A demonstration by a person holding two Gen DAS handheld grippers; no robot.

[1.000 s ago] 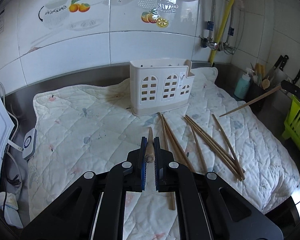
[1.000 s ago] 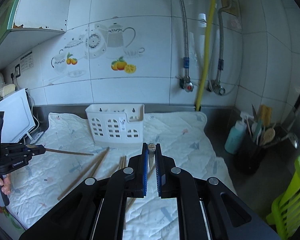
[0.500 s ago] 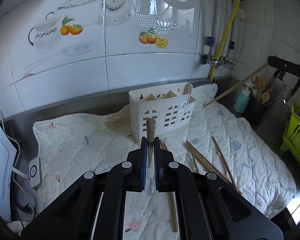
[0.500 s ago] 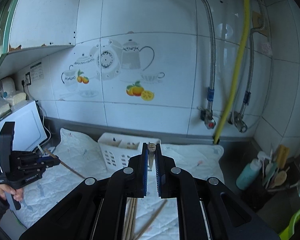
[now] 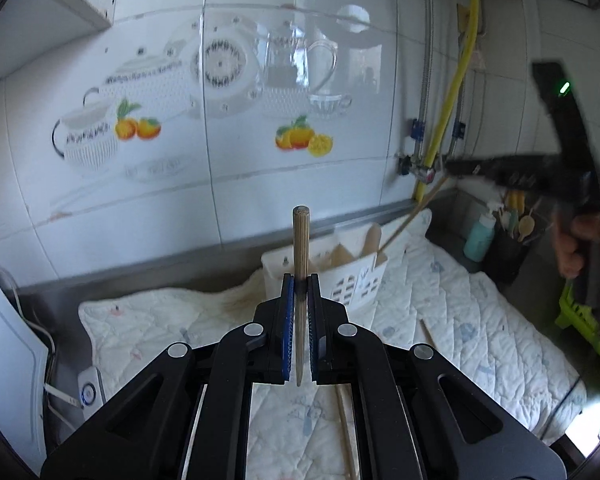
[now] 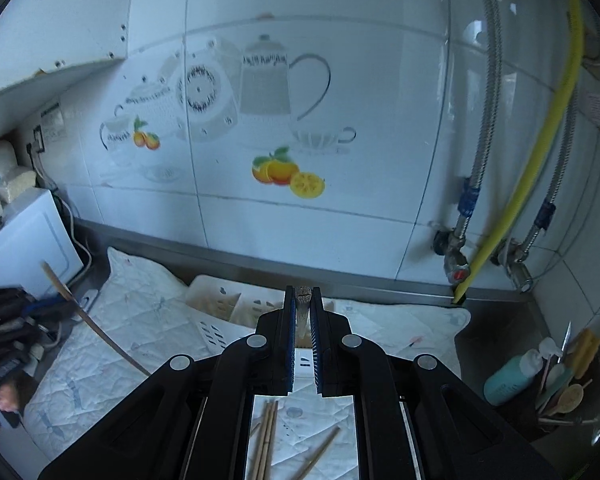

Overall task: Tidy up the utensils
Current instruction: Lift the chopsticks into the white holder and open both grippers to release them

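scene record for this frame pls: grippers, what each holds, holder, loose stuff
left gripper: shut on a chopstick, standing upright between the jaws
right gripper: shut on a second chopstick, tip over the white holder
white holder: standing on the quilted mat, near the wall
quilted mat: covers the counter
loose chopsticks: several lying on the mat

Steel counter (image 5: 220,268) along tiled wall. White quilted mat (image 5: 480,320) spread over it. On mat: white slotted utensil holder (image 5: 352,280) near wall, loose chopsticks (image 6: 266,436) at near side. Teal bottle (image 6: 508,380), dark utensil pot (image 6: 560,412) on bare counter, right.
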